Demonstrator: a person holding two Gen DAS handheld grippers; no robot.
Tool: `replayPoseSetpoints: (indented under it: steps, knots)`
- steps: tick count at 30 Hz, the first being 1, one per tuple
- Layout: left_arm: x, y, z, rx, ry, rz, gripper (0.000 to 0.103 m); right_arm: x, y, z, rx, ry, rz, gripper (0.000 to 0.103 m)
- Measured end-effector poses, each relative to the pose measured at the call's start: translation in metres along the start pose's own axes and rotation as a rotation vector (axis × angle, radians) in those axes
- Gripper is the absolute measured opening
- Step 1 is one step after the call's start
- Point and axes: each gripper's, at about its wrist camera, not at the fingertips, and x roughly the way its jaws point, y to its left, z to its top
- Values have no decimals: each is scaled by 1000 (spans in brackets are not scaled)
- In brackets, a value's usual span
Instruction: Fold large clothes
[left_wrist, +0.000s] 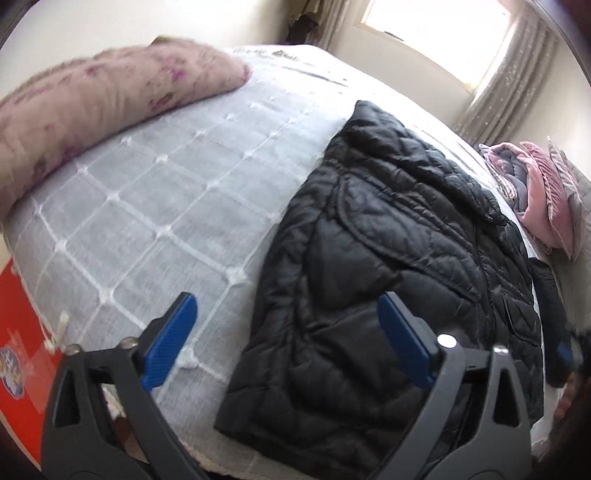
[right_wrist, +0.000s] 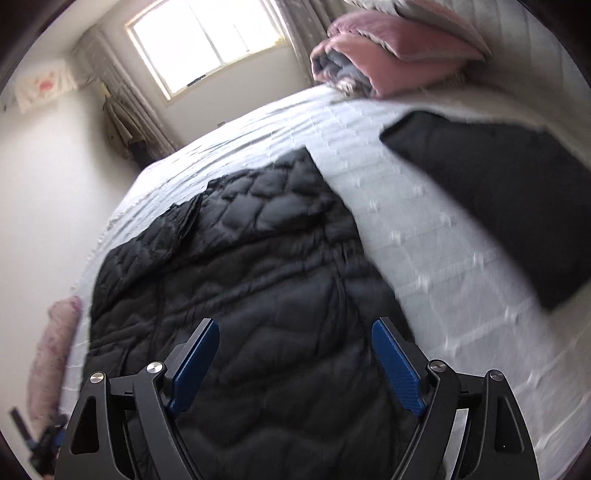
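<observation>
So the black quilted jacket (left_wrist: 388, 258) was laid out flat on the bed (left_wrist: 147, 206), its hem end hanging right at the near edge and its long axis running away toward the far edge by the window. The left gripper (left_wrist: 291, 332) was wide open with nothing in it, sitting over the jacket's left border, one finger over bare bedspread. The right gripper (right_wrist: 295, 363) was wide open too, empty, hovering straight over the padded body near the near edge. I'd say the right one was closer to cloth. A second dark garment (right_wrist: 498, 199) lay well apart toward the right edge.
</observation>
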Motion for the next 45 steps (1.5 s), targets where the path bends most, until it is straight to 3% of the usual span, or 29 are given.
replayPoseSetpoints:
  steps: [2,4,7,10,12,15,18,22,23,25,27,33,38,45]
  knots:
    - [-9,3,2,-4,-32,-63,80,-8,-16,-26,25,39,-2,86]
    - [-16,2,-2,42,-63,-54,80,-18,-30,-45,72,60,28,86]
    - [-9,4,-8,72,2,-79,80,-40,-72,-66,361,87,251,86]
    - [-10,6,-15,117,13,-60,80,-64,-84,-80,394,33,196,86]
    - [-12,7,-18,138,17,-64,80,-70,-79,-80,325,43,179,86]
    - [-14,13,-22,132,46,-97,77,-63,-80,-81,298,119,83,86]
    - [-13,20,-23,109,67,-121,62,-52,-88,-84,307,218,26,86]
    - [-8,25,-25,63,119,-157,61,-47,-88,-86,262,234,-59,83]
    - [-7,26,-25,49,134,-170,60,-45,-88,-87,262,240,-53,80]
    - [-4,29,-27,16,163,-210,61,-36,-94,-94,302,273,14,59]
    - [-2,32,-29,-14,190,-243,61,-34,-97,-100,321,274,4,49]
    - [1,36,-33,-66,209,-235,60,-35,-97,-106,310,226,6,48]
    - [3,23,-34,-27,190,-198,60,-35,-97,-107,319,227,52,43]
    - [8,9,-37,41,184,-144,59,-31,-91,-109,286,218,25,41]
